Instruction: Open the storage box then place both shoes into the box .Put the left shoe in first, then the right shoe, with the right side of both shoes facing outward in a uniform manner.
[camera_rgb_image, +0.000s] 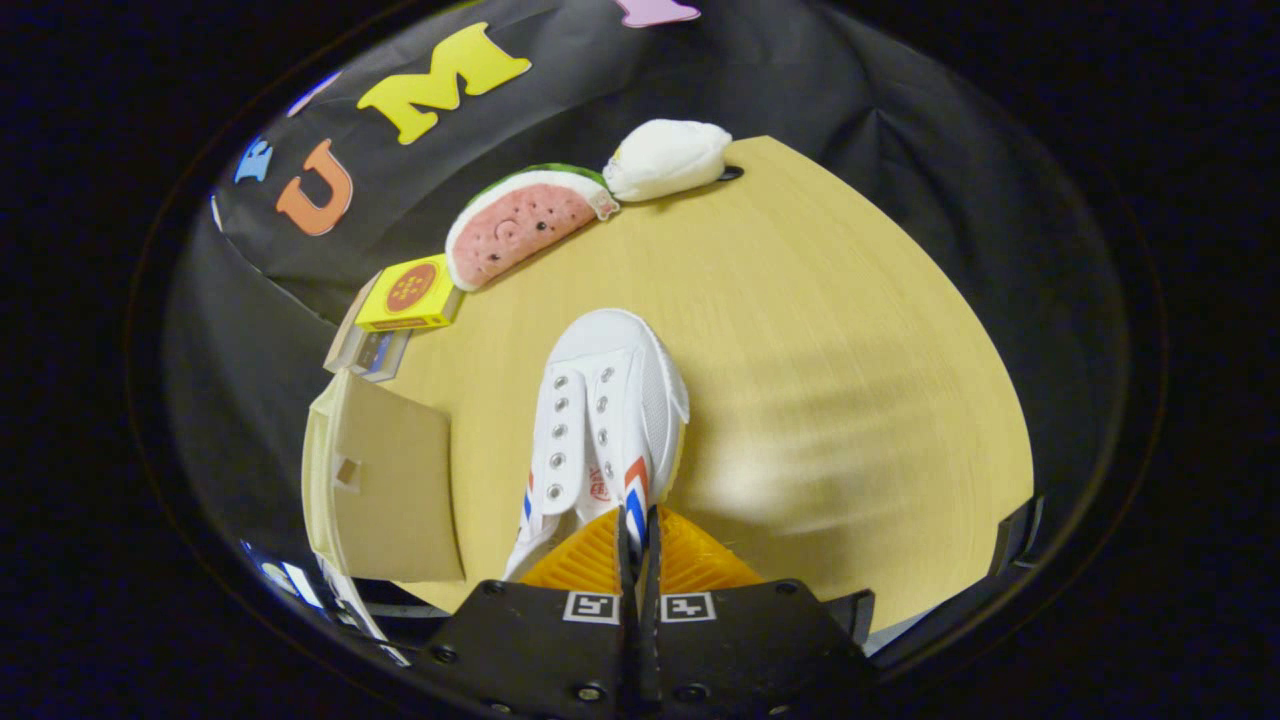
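Observation:
A white canvas shoe (610, 410) with red and blue side stripes points its toe away from me, just ahead of the fingers. My gripper (638, 525) is shut on the shoe's side wall near the stripes, with only a thin strip of canvas between the two fingers. A blurred shadow on the wooden table (830, 330) to the right of the shoe suggests the shoe hangs above the surface. The storage box (385, 480) is close on the left of the shoe, showing a beige panel with a small square hole. Its inside is hidden.
Along the table's far left edge lie a watermelon-slice plush (520, 225), a white plush (668, 158), a yellow carton (408, 293) and a small dark packet (372, 350) beside it. The booth's black cloth wall rises behind them.

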